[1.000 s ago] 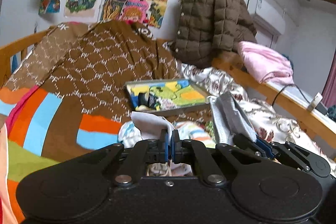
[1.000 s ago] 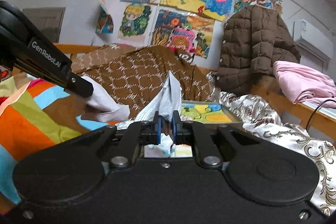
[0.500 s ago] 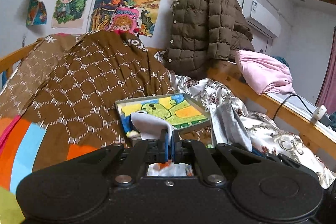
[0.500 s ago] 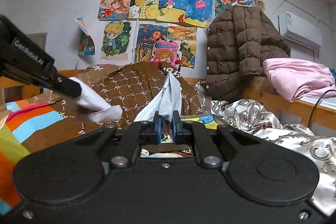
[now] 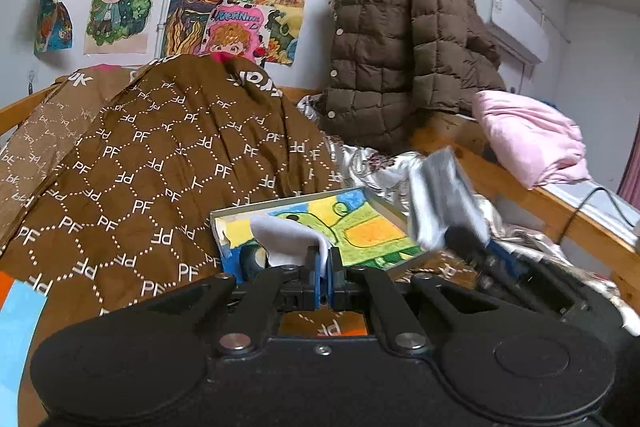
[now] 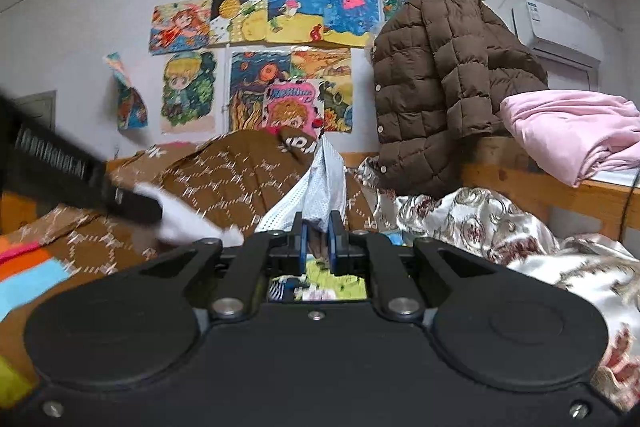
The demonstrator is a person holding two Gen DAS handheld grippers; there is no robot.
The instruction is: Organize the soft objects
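Judging by how things lay, the organizing was only partly done: one soft piece was in hand and lifted, while the rest of the bed was untidy. At the far left the brown patterned quilt (image 5: 168,163) was heaped over a colour-blocked cover (image 5: 20,311), and neither looked folded. Near the middle, the left gripper (image 5: 323,259) had its fingers pressed nearly together on a white fabric edge (image 5: 286,237), a thin fold of it standing up between the blue pads. That cloth hung just in front of a framed colourful picture (image 5: 352,223) lying on the bedding. In the right wrist view the same gripper appeared blurred at the left, the white cloth trailing from its tip. Further right, the right gripper (image 6: 318,241) was closed to a narrow gap on a pale mesh fabric (image 6: 324,183) that rose in a peak above the fingers. I judged both pieces to be parts of one garment held up between the two tools, though the frames did not settle that. Whether it was being folded or carried could not be told. On the far right, a brown puffer jacket (image 6: 444,87) hung over the wooden bed rail (image 6: 520,183), a pink blanket (image 6: 576,131) sat on the rail, and a floral satin sheet (image 6: 472,223) lay crumpled, all apparently awaiting tidying.
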